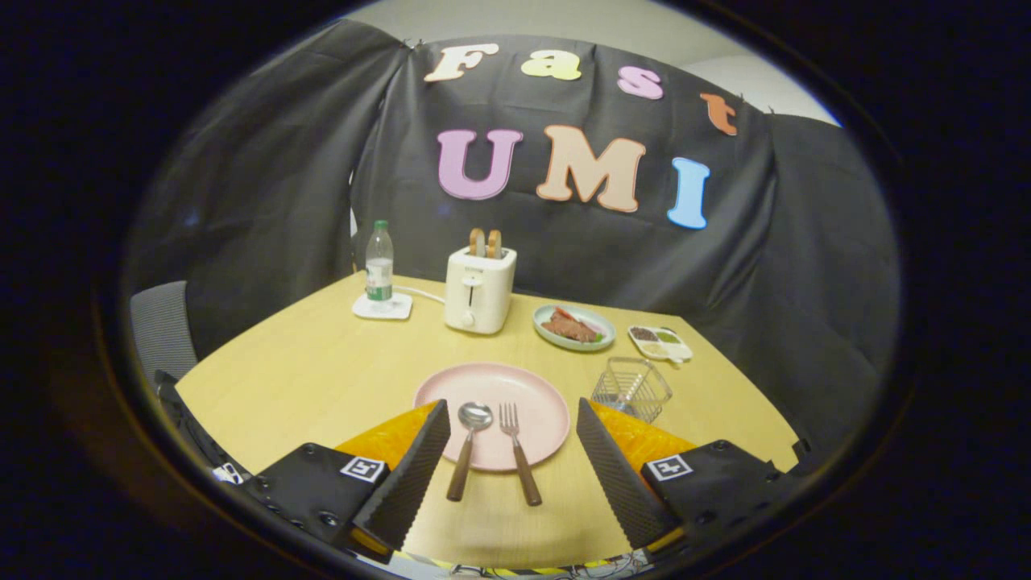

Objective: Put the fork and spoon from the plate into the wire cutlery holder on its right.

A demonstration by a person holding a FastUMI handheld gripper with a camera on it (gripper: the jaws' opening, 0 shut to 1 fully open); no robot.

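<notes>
Wooden table point(322, 379) is carrying every item, its far edge running along the booth's dark wall; a grey chair point(161, 326) is standing off its left edge. Gripper point(513, 419) is hovering over the near edge with its fingers spread wide and holding nothing; the two fingers point(419, 467) are flanking the near part of the pink plate point(527, 395), one on each side. The plate is lying at the middle of the table toward the near edge; the spoon point(469, 447) and fork point(517, 451) are resting on it side by side, spoon to the left, heads pointing away, their brown handles overhanging the plate's near rim and reaching toward the gap between the fingers; neither utensil is touching a finger. White toaster point(480, 292) is standing near the far edge with two slices rising from its slots; a water bottle point(379, 262) is standing upright on a white coaster point(383, 307) to its left. Green plate of food point(573, 327) is sitting right of the toaster; a small divided dish point(660, 344) is lying further right. Wire cutlery holder point(632, 388) is standing empty just right of the pink plate, just beyond the right finger.
</notes>
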